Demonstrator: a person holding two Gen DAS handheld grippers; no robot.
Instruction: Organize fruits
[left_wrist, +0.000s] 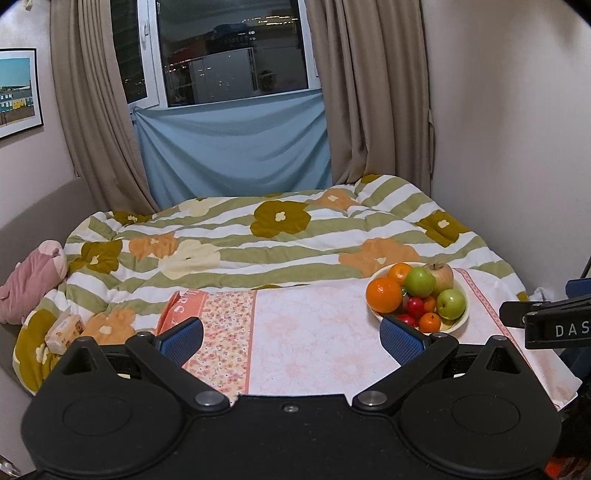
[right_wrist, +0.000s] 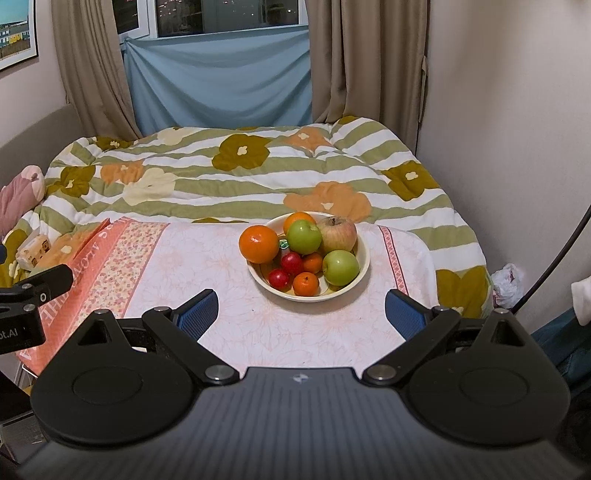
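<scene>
A cream bowl stands on a table with a pink floral cloth. It holds a large orange, a second orange, two green apples, a reddish apple, small red fruits and small oranges. My right gripper is open and empty, just short of the bowl. My left gripper is open and empty, left of the bowl. The large orange rests at the bowl's left rim.
A bed with a flowered, striped quilt lies behind the table. A tissue pack and a pink plush toy lie at the left. Walls close in on the right; curtains and a window are beyond.
</scene>
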